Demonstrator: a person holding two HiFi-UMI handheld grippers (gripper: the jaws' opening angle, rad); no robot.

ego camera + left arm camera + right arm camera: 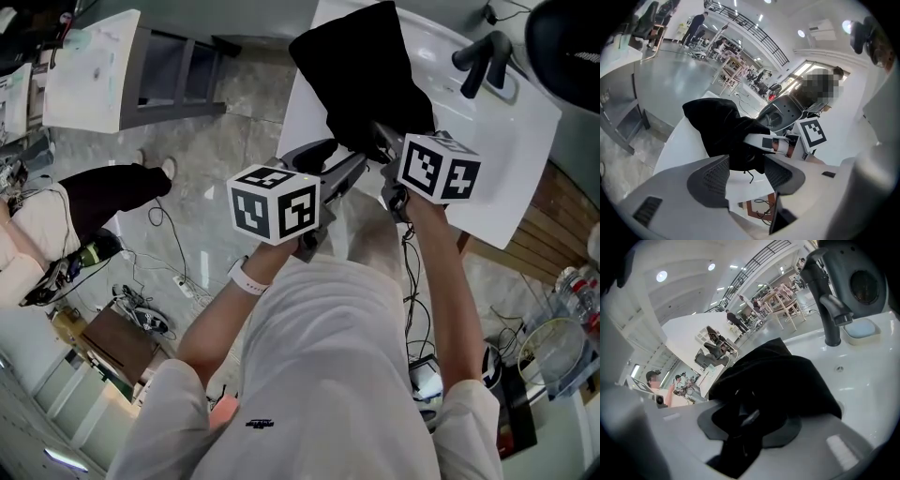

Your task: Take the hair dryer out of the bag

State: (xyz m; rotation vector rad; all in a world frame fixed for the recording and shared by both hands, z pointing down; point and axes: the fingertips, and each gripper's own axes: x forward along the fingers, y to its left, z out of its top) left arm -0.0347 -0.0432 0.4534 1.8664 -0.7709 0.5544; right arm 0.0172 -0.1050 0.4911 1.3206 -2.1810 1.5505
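– Left gripper (747, 174) is held with jaws wide apart and empty; the soft black cloth bag (722, 133) is clamped by the right gripper (750, 425).
– And the hair dryer (832, 310)?
– It is judged already out: hard dark plastic, handle seemingly upright, beyond the bag, ahead-right of the nearer right gripper.

The bag (361, 80) is plain black, and the counter (525, 141) is glossy white. The hair dryer (487, 56) is dark grey, nearly black. Both the left tongs (747, 171) and the right tongs (750, 423) are pale grey with dark grey dotted pads, and each has a white cube (274, 202) printed with black square markers. The floor (216, 103) is grey, veined like marble. The person's shirt (328, 366) is off-white and the wristband (246, 278) is white.
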